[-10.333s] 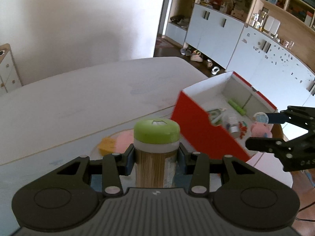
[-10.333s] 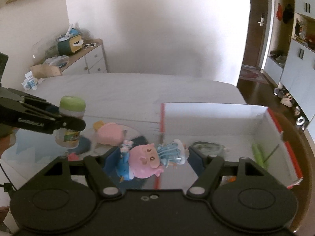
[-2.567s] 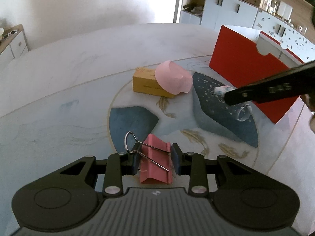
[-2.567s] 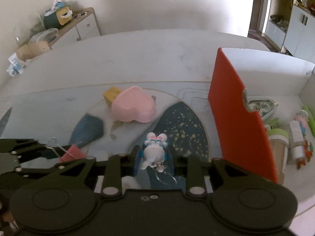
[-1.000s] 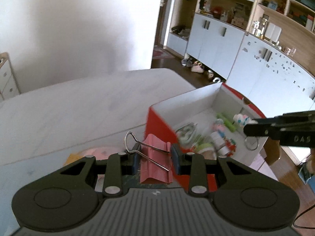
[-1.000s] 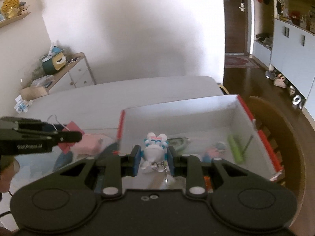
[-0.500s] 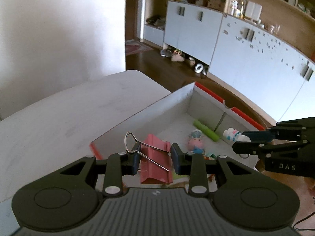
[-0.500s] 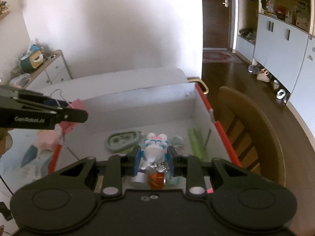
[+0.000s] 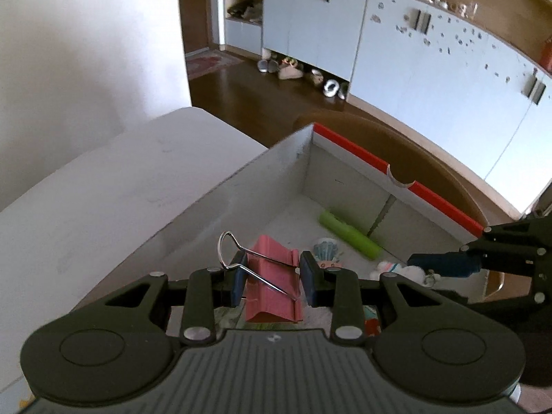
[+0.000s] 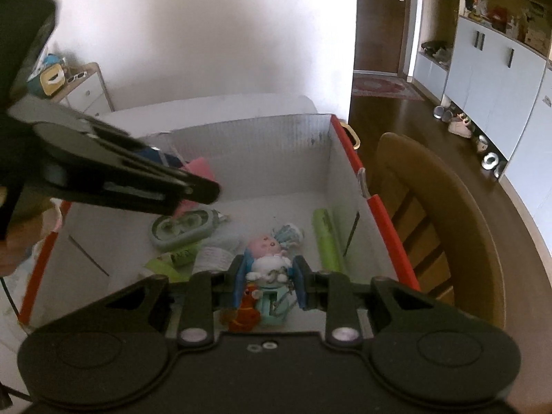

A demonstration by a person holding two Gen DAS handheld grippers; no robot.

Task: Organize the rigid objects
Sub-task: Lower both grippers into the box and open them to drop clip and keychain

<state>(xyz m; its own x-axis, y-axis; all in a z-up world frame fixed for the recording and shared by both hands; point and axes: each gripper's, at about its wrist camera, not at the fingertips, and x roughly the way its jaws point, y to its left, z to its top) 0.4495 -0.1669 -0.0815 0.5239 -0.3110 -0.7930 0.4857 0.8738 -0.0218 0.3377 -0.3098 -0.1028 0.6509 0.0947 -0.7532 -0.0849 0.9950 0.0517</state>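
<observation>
**Both loads over the box, drop pending**

L gripper (image 9: 272, 281) clamps pink binder clip (image 9: 274, 284); R gripper (image 10: 269, 284) clamps white toy (image 10: 270, 269), both above red box (image 10: 376, 203). Green tube (image 10: 326, 238), pig figure (image 10: 265, 245) etc. already inside; releases left, prob.

The left wrist camera is sitting just behind the left hand-held gripper (image 9: 272, 277), looking steeply down and forward into the red-rimmed box (image 9: 348, 146) from its near left corner, close above it; the cupboards (image 9: 431, 65) are filling the far side. The right wrist camera is riding behind the right hand-held gripper (image 10: 269, 281), also tilting down, hovering close over the box (image 10: 348, 151) from its near edge and facing the white wall (image 10: 207, 27). Both views are sharing the box interior with the green stick (image 9: 348, 234) (image 10: 326, 238), and each is catching the other hand-held gripper.
</observation>
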